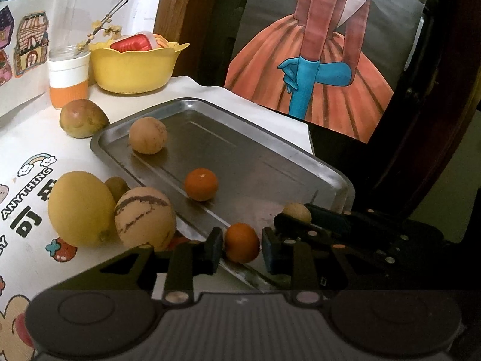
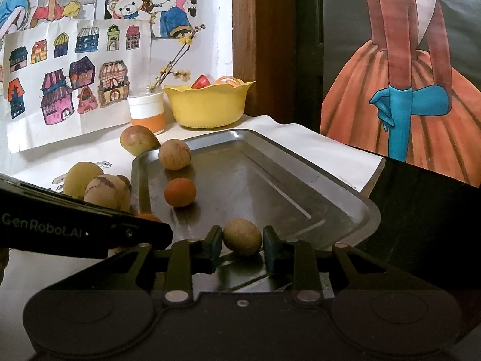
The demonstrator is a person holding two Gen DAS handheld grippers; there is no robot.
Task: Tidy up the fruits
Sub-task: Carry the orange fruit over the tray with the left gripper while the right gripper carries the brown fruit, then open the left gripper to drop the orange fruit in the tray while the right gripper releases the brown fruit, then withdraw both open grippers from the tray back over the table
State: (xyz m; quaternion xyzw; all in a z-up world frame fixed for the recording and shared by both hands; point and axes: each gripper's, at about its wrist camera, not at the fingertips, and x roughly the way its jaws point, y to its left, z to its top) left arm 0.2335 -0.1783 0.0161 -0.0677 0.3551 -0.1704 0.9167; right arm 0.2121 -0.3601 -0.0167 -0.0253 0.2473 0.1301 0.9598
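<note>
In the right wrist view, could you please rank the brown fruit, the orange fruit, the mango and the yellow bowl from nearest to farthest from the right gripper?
1. Brown fruit, between the right gripper fingers.
2. Orange fruit, on the tray's left side.
3. Mango, off the tray, beyond its far-left corner.
4. Yellow bowl, at the back by the wall.

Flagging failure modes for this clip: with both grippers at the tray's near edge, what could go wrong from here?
1. The small orange fruit sits between the left gripper fingers with gaps either side; on the metal tray it could roll off the near rim.
2. The tan fruit in the open right gripper could likewise roll.
3. The grippers are close together and might collide.
</note>
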